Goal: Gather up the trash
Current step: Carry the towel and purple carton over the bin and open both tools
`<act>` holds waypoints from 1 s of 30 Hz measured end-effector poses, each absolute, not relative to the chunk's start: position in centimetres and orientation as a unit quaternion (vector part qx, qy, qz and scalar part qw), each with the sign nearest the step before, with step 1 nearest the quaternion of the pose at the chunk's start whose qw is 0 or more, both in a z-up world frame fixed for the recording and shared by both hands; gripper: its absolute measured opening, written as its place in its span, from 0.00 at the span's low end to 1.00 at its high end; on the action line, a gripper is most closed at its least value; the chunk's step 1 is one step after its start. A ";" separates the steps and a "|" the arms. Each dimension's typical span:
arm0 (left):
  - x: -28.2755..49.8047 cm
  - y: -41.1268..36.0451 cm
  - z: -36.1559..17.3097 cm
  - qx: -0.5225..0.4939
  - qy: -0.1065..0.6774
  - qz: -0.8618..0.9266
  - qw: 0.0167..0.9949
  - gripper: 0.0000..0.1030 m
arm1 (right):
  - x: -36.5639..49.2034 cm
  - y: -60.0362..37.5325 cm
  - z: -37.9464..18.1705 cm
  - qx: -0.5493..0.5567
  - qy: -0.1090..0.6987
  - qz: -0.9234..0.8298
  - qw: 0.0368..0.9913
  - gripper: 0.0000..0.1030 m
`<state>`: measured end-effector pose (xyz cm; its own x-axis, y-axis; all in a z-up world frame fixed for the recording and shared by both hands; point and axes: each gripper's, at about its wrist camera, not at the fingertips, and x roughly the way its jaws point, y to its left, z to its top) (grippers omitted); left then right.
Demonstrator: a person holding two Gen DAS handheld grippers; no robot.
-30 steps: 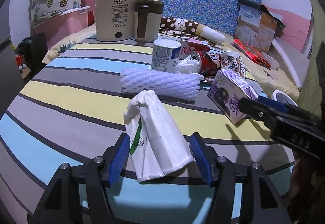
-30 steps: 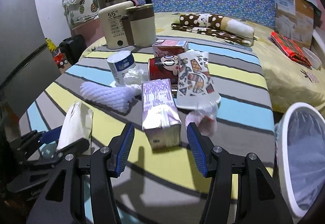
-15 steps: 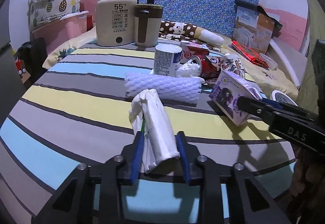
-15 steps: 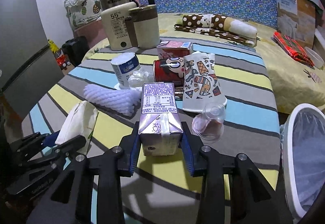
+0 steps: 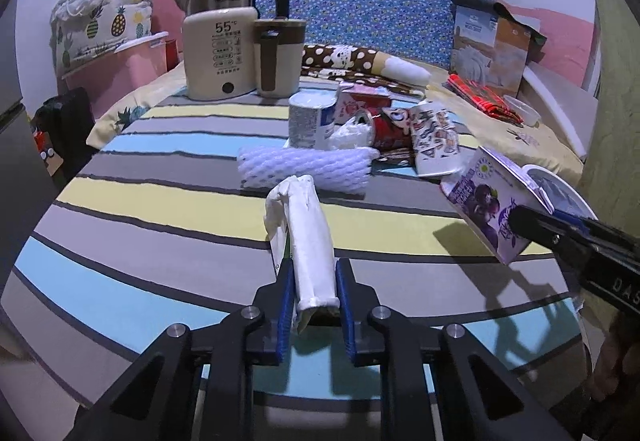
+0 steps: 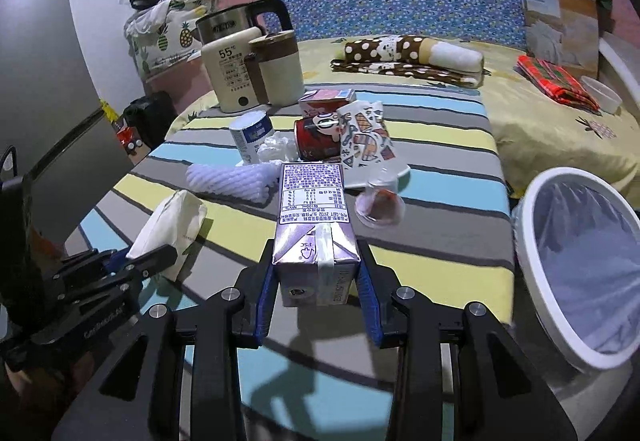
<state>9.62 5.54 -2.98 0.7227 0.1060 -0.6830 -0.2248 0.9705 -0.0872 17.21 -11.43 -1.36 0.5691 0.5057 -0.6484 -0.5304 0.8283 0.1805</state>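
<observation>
We note the left gripper (image 5: 313,295) clamped on a white paper bag (image 5: 310,237), soft and creased, squeezed into a narrow roll between the blue pads; its jaws have just been closing. The bag sits lifted just above the striped tablecloth (image 5: 160,209). The right gripper (image 6: 317,283) is clamped on a purple drink carton (image 6: 314,217), a glossy rectangular box with folded foil-like end flaps, also held clear of the cloth; those jaws closed in too. Behind them we see a white foam net sleeve (image 5: 304,169), ribbed and tubular, then a white-and-blue can (image 5: 310,119), crumpled clear wrap (image 5: 350,135), a red can (image 6: 316,139) on its side and a patterned paper cup (image 6: 366,139) tipped over. A clear plastic cup (image 6: 378,201) lies beside the carton. A cream kettle (image 5: 222,49) stands at the far edge. To the right, off the table, a white-rimmed bin (image 6: 576,265) with a pale liner stands open
</observation>
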 end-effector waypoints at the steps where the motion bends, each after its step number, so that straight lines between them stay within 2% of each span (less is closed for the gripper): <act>1: 9.5 5.3 -2.7 -0.081 0.359 0.088 0.926 0.20 | 17.1 -11.7 -1.3 -0.015 0.360 0.291 0.887 0.38; 15: 8.8 0.9 -0.8 -0.063 0.349 0.042 0.934 0.20 | 15.7 -15.1 -0.7 0.004 0.344 0.262 0.901 0.38; 30: 11.5 -5.5 0.6 -0.031 0.344 -0.033 0.938 0.20 | 15.9 -20.5 -0.2 0.027 0.333 0.204 0.920 0.38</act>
